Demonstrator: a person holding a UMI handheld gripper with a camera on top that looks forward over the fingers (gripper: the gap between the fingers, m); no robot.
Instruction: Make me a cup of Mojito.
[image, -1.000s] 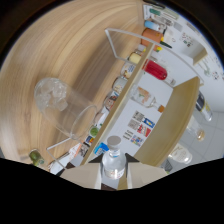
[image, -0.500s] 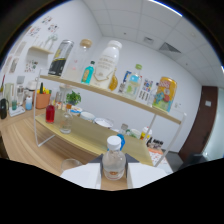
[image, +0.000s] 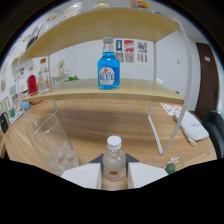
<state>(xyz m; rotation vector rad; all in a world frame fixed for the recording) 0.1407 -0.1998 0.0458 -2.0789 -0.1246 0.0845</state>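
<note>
A small clear bottle (image: 114, 161) with a white cap stands upright between my gripper's (image: 114, 176) two pale fingers, which press on it from both sides. Just left of the fingers is an empty clear glass (image: 52, 142) on the wooden table (image: 115, 125). Beyond them, a blue liquor bottle (image: 107, 70) with a white label stands on the lower board of a wooden shelf (image: 105, 90). A small green lime (image: 170, 169) lies just right of the fingers.
The shelf's white leg (image: 156, 130) comes down to the right ahead. A red bottle (image: 32, 84), a clear bottle (image: 44, 79) and a green sprig stand on the shelf's left part. A white flat object (image: 192, 125) lies at the right, and more items sit on the top board.
The view has swung round and dropped low to the table. The shelf now faces me head-on with the blue bottle centred, and the glass has come close on the left. The small bottle stays in the fingers.
</note>
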